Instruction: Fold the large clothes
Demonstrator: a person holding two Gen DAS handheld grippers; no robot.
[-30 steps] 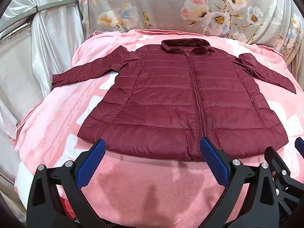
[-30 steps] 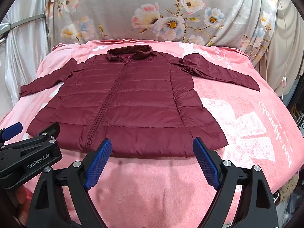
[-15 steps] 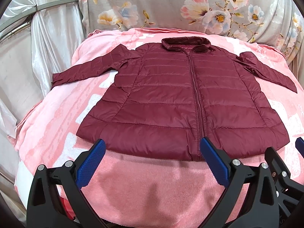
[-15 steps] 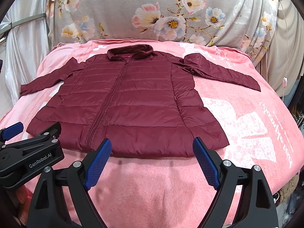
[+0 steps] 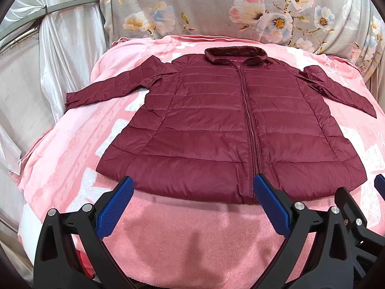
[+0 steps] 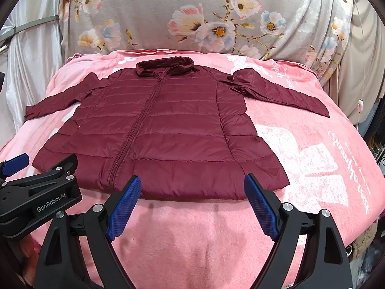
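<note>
A maroon quilted puffer jacket (image 5: pixel 216 125) lies flat and zipped on a pink blanket, collar at the far end, both sleeves spread out to the sides; it also shows in the right wrist view (image 6: pixel 163 130). My left gripper (image 5: pixel 192 190) is open and empty, hovering just in front of the jacket's hem, left of the zip. My right gripper (image 6: pixel 192 190) is open and empty, in front of the hem on the jacket's right half. The left gripper's body (image 6: pixel 38 192) shows at the left edge of the right wrist view.
The pink blanket (image 5: pixel 182 240) covers a bed or table that drops off at the left and right. A floral grey cloth (image 6: pixel 216 19) hangs behind. Shiny white drapes (image 5: pixel 48 60) stand at the left. Clutter sits past the right edge (image 6: pixel 375 144).
Both grippers have drifted very slightly; the jacket sits a touch lower in both views. Nothing was grasped or moved.
</note>
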